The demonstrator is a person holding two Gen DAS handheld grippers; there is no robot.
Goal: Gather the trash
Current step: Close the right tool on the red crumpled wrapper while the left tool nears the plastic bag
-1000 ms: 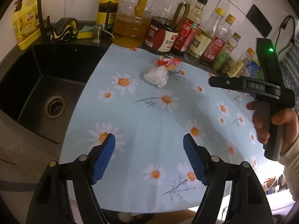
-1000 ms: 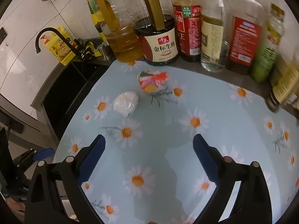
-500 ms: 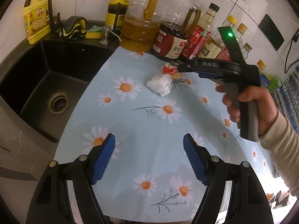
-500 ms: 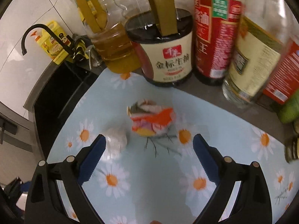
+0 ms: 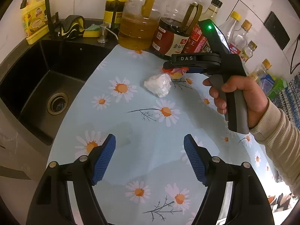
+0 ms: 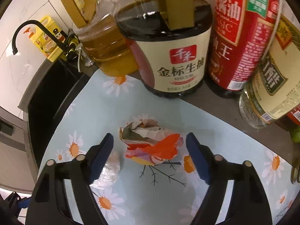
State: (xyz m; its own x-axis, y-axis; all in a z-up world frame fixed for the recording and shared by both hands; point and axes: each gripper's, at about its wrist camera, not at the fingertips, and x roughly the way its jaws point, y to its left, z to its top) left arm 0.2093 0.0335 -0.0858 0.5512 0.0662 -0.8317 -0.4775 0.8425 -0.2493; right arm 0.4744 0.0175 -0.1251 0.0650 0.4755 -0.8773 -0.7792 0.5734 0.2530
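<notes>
On the daisy-print worktop (image 6: 105, 112), the right gripper (image 6: 149, 146) has just been closing around a crumpled red-and-orange paper wrapper (image 6: 151, 146), pads not yet touching; the left gripper (image 5: 150, 157) hangs apart, empty.

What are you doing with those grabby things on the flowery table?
A person holds a claw in each hand to collect trash. The right claw sits around a crumpled colourful wrapper near the bottles; its jaws have just been closing but do not press it yet. A white wad lies beside the wrapper. The left claw hangs open over the cloth, holding nothing.
</notes>
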